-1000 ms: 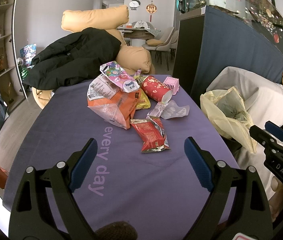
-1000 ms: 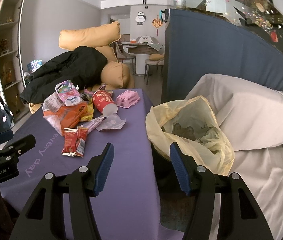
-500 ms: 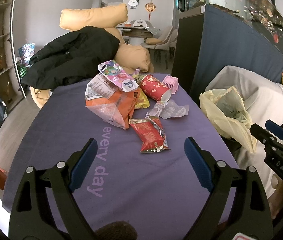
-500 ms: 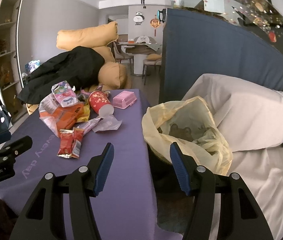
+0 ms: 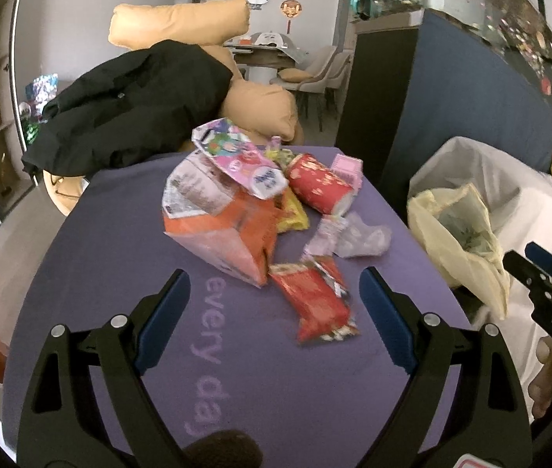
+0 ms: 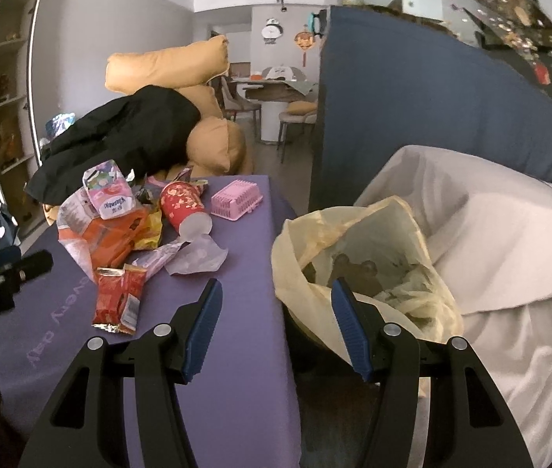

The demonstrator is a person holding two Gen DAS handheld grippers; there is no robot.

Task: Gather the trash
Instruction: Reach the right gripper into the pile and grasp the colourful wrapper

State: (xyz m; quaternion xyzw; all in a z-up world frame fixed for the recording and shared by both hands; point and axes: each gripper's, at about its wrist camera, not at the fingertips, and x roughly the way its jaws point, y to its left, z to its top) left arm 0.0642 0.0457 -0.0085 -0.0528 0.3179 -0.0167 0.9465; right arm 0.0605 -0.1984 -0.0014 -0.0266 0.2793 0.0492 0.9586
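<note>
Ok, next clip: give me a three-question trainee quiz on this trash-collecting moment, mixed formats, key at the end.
1. True or false: the left gripper is shut on a wrapper.
2. Which piece of trash lies nearest the left gripper? A. red paper cup B. red snack wrapper C. orange snack bag
3. Fill in: the yellow trash bag sits off the edge of the purple table, and its mouth is ____.

Key:
1. False; both the left gripper and the right gripper are open and empty.
2. B
3. open
</note>
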